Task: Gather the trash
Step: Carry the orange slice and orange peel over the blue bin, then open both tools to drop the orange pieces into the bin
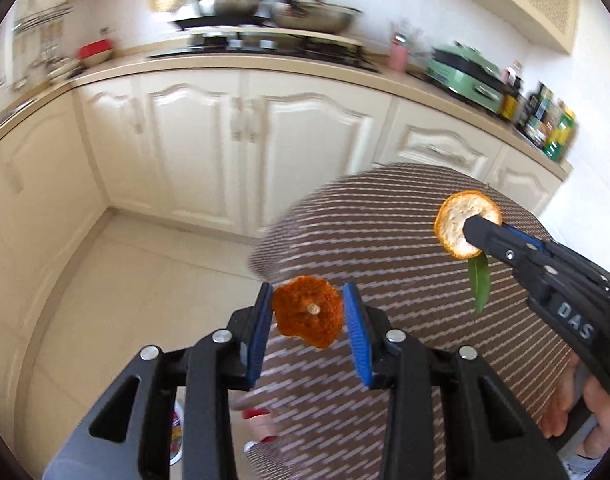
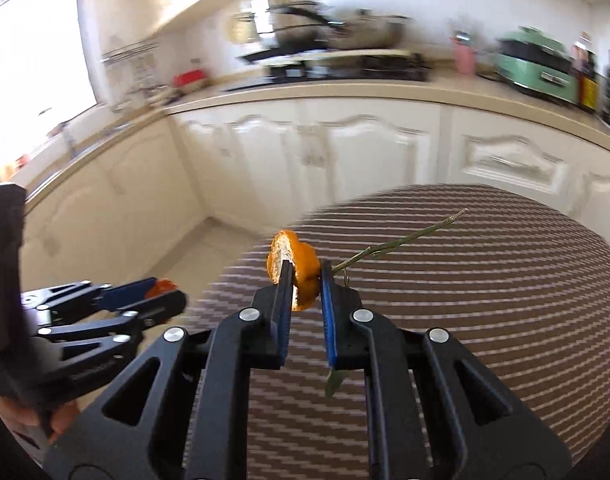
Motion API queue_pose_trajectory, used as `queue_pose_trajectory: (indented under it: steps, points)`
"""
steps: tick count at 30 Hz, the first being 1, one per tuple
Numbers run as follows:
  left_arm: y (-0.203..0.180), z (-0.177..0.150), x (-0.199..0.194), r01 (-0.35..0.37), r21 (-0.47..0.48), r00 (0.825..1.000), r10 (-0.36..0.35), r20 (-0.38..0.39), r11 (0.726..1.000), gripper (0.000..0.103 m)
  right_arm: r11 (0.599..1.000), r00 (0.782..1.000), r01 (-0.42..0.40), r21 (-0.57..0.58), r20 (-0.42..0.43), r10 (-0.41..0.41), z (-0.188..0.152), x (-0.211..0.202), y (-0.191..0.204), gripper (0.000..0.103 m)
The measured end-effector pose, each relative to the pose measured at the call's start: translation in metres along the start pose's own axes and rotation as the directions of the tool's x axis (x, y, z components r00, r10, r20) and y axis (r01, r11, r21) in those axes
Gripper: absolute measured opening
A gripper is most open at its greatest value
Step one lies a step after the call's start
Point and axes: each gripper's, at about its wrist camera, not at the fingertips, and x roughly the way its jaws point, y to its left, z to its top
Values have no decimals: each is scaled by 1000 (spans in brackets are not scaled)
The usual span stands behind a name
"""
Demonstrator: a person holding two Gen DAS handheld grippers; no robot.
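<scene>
My left gripper [image 1: 309,304] is shut on a dark orange peel piece [image 1: 307,317], held in the air by the left edge of a round table with a brown striped cloth [image 1: 385,224]. My right gripper [image 2: 303,276] is shut on a lighter orange peel [image 2: 293,270] with a green stem [image 2: 401,242] and a leaf [image 2: 333,384] attached. In the left wrist view the right gripper [image 1: 471,226] holds that peel [image 1: 459,220] above the table, with the leaf [image 1: 480,284] hanging down. The left gripper [image 2: 155,290] also shows at the left of the right wrist view.
Cream kitchen cabinets [image 1: 241,140] run along the back under a counter with pots on a stove [image 1: 257,12], a green appliance [image 1: 465,74] and bottles [image 1: 545,120]. Pale tiled floor [image 1: 117,280] lies left of the table. Small packaged items [image 1: 261,428] lie below the left gripper.
</scene>
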Motion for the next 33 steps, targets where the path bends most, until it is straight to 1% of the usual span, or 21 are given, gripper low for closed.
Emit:
queue_pose_trajectory:
  steps: [2,4,5,6,8,9,11,13,14,17,20,23,24,27,29,31,33]
  points:
    - [34,-12,-16,-31,-35,999,31,11,999,35,998,998,-61,-32,-5,61,-1,6,39,14]
    - [69,-26,-30,-65,-71,998,66,13,995,35,989,991,-130,-73,-19,129,-4,16,88,14]
    - [87,-34,-37,-86,-92,996,88,12,992,35,985,988,-152,-85,-27,150,-5,20,105,14]
    - [110,-45,-45,-117,-117,993,119,8,986,35,978,982,-187,-96,-42,184,-8,28,128,14]
    - [144,-63,-57,-157,-159,987,159,-1,975,35,961,968,-249,-121,-77,241,-16,44,173,14]
    - [157,-70,-60,-171,-178,985,172,-7,969,35,954,962,-269,-130,-92,258,-18,50,188,14]
    - [193,-92,-70,-209,-231,978,209,-28,950,35,935,942,-324,-143,-136,306,-28,67,226,14]
    - [221,-113,-77,-239,-275,971,235,-47,931,35,921,928,-359,-149,-167,334,-38,80,252,14]
    - [234,-122,-80,-251,-294,968,245,-57,922,35,912,915,-384,-146,-194,354,-47,91,269,14]
    - [275,-154,-84,-277,-361,961,263,-88,890,35,897,895,-414,-157,-247,370,-72,118,307,14]
    - [307,-183,-74,-298,-406,955,269,-129,864,35,887,872,-435,-155,-318,372,-102,147,332,14]
    - [332,-206,-55,-305,-434,952,254,-174,847,35,893,858,-425,-145,-379,347,-133,176,345,14]
    - [337,-211,-47,-311,-435,949,253,-187,845,35,897,855,-418,-141,-393,337,-143,181,345,14]
    - [357,-228,-16,-306,-450,947,222,-231,839,35,914,845,-389,-117,-441,303,-166,211,345,14]
    - [363,-236,3,-310,-450,944,213,-254,838,35,925,839,-368,-98,-463,285,-181,229,344,14]
    - [369,-248,23,-310,-466,940,193,-282,829,35,937,825,-345,-60,-496,272,-198,252,341,14]
    - [377,-261,42,-313,-477,935,179,-306,821,35,945,815,-325,-42,-518,258,-213,270,340,14]
